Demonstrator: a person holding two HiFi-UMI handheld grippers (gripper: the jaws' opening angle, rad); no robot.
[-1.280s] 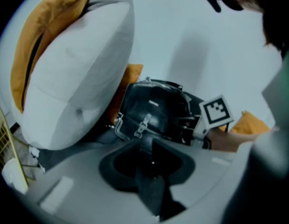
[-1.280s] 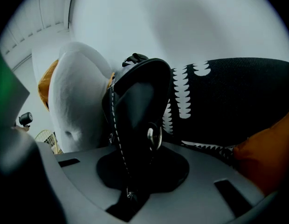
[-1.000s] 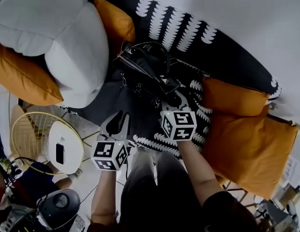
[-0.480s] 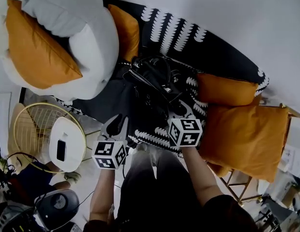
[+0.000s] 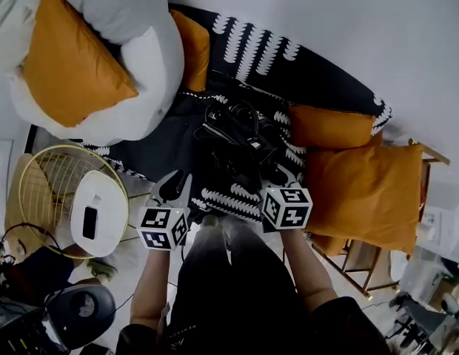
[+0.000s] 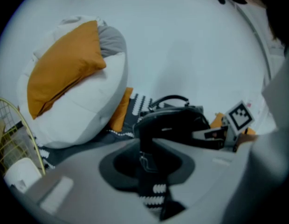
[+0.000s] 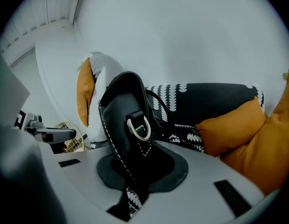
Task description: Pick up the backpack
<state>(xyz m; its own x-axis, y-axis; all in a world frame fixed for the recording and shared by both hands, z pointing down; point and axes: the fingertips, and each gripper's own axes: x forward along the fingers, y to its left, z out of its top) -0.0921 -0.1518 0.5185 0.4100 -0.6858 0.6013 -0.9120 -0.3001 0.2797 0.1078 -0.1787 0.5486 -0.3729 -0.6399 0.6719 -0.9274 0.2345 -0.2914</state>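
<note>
task thing: the backpack (image 5: 237, 133) is black and sits on the bench (image 5: 329, 83) near its front edge. it lies between a white pillow (image 5: 137, 65) and two orange cushions (image 5: 359, 187), with its top handle arching upward.
left gripper (image 5: 176, 182): it is just off the bench edge, to the left of the backpack. its fingers look drawn together on a thin black strap (image 6: 145, 149) that runs down from the bag's near corner, with hardly any gap showing.
right gripper (image 5: 274, 174): it is at the bag's right front. its fingers are clamped on a stiff leather tab that carries a d-ring (image 7: 139, 127), and the stitched edge stands upright between them.
why two holds: probably one grip on each side of the front shares the weight and keeps a soft bag from swinging or tipping as it comes up.
why strap and tab: these are likely the only parts thin enough for the fingers to close on, as the body is too bulky.
stage: both holds look made, so the lift seems to be the step in hand. i cannot tell whether the base has left the bench.
next move: it calls for raising both sides evenly and clear of the cushions.
risk: the thin strap could slide through the fingers, and loose webbing may snag.
nearby: a wire basket (image 5: 44, 191) stands on the floor, well apart from the bag.
</note>
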